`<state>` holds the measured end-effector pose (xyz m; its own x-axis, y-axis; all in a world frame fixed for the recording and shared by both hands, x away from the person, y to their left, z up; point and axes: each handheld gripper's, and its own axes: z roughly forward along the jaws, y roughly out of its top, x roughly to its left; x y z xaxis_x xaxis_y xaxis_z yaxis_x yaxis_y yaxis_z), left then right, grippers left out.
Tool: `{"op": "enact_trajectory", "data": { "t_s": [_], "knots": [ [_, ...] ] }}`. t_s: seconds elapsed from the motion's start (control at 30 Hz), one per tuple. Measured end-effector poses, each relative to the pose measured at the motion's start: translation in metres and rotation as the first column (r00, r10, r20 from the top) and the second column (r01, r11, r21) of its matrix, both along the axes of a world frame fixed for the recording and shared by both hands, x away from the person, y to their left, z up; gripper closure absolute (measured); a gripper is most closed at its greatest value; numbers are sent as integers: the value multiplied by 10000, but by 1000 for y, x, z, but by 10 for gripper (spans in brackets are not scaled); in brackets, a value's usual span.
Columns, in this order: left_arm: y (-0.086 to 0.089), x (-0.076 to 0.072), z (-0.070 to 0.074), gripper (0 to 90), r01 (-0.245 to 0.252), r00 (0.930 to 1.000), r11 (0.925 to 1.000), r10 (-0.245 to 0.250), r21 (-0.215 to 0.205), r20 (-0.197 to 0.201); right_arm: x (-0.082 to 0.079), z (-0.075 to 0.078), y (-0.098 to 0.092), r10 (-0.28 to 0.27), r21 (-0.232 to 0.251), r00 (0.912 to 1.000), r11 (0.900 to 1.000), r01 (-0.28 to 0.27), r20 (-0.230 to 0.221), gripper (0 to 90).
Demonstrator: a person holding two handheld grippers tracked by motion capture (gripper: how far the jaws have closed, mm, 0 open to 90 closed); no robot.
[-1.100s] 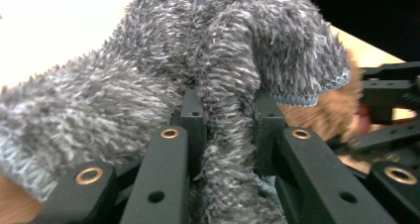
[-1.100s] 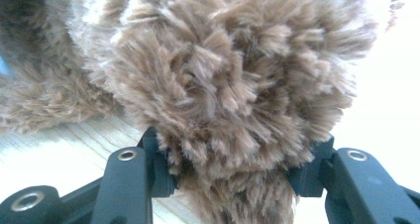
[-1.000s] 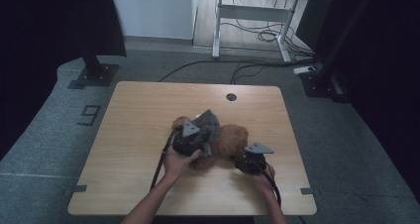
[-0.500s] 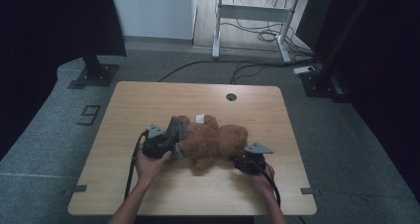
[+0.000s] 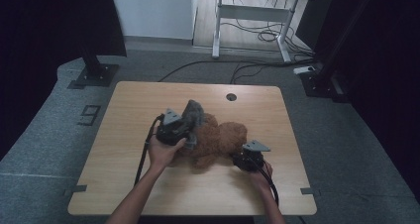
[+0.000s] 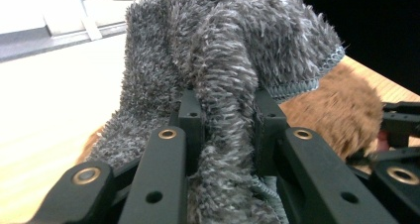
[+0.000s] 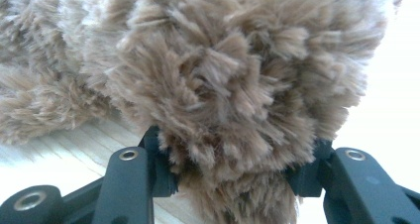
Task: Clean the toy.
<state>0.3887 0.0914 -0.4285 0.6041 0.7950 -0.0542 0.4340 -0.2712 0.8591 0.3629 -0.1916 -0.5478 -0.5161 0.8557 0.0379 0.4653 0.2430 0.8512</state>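
A brown teddy bear lies on the wooden table, right of its middle. A grey fuzzy cloth is lifted over the bear's left end, and my left gripper is shut on it. In the left gripper view the cloth bunches between the jaws of my left gripper, with the bear behind. My right gripper rests low at the bear's right side, shut on a furry limb. In the right gripper view the bear's brown fur bulges between the jaws of my right gripper.
A round cable hole sits near the table's far edge. Beyond the table stand a white desk frame with loose cables and a black stand base at the left. Bare tabletop lies to the left and front.
My left gripper swung out to the left with the grey cloth, then came back right and higher over the bear. The right gripper stayed on the bear's limb.
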Motion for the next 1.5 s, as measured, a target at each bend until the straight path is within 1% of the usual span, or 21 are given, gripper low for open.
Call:
{"op": "enact_trajectory", "data": {
  "t_s": [0.1,0.17,0.2,0.37,0.47,0.57,0.63,0.73,0.83,0.9,0.97,1.03,1.1,1.13,1.17,1.27,1.3,1.37,1.4,1.47,1.5],
  "knots": [
    [-18,11,-7,714,129,9992,9988,-111,474,-377,0,0,-1,31,-10,10000,10000,-31,38,481],
    [-22,15,-15,713,125,9980,9983,-89,577,-633,1,0,-1,50,-2,10000,10000,-50,28,478],
    [-22,16,-17,712,109,9979,9981,-70,609,-639,1,0,-2,64,2,10000,10000,-64,41,477],
    [-15,15,-28,716,147,9953,9994,-116,313,-965,2,-1,-2,40,20,10000,10000,-40,73,457],
    [-14,10,-35,719,160,9961,9992,-128,366,-868,0,-1,-3,6,78,10000,10000,-6,-3,368],
    [-14,1,-40,722,212,9969,9991,-184,359,-768,-4,0,-8,-61,391,9992,9992,77,-400,281],
    [-13,-4,-44,725,175,9975,9994,-153,308,-693,-8,4,-15,-137,628,9988,9979,167,-478,237],
    [-14,-14,-47,726,172,9984,9995,-157,262,-543,-14,15,-25,-181,1146,9991,9932,223,-381,191],
    [-15,-23,-49,727,262,9990,9993,-252,262,-378,-16,32,-28,-293,1478,9993,9885,324,-232,149],
    [-13,-27,-51,727,304,9990,9994,-299,151,-338,-14,41,-26,-328,1779,9994,9834,344,-115,135],
    [-12,-31,-52,728,304,9990,9995,-305,-45,-328,-7,47,-20,-276,1710,9995,9848,299,-158,121],
    [-10,-35,-54,728,307,9991,9993,-313,-211,-302,3,50,-14,-159,1597,9990,9869,225,-426,85],
    [-10,-37,-56,728,329,9991,9992,-334,-235,-241,12,50,-10,7,1591,9976,9872,104,-693,72],
    [-9,-38,-56,728,330,9991,9991,-336,-264,-247,16,49,-8,141,1604,9959,9870,5,-898,93],
    [-9,-38,-56,727,322,9991,9991,-330,-284,-274,18,46,-7,398,1662,9935,9858,-216,-1065,138],
    [-9,-40,-56,727,378,9988,9986,-389,-372,-297,17,39,-9,656,1798,9924,9826,-461,-1042,282],
    [-9,-41,-55,726,425,9986,9984,-436,-376,-288,14,37,-10,733,1803,9927,9821,-551,-959,329],
    [-10,-44,-51,723,421,9988,9981,-433,-446,-249,8,34,-11,728,1766,9940,9826,-576,-811,382],
    [-11,-46,-47,722,398,9990,9982,-406,-443,-185,4,32,-10,676,1713,9958,9836,-563,-609,405],
    [-17,-49,-37,721,414,9991,9982,-412,-425,68,-3,29,-8,499,1569,9985,9866,-455,-242,431],
    [-21,-50,-32,721,473,9987,9983,-466,-330,220,-5,27,-8,420,1550,9990,9871,-392,-145,438]
  ]
}}
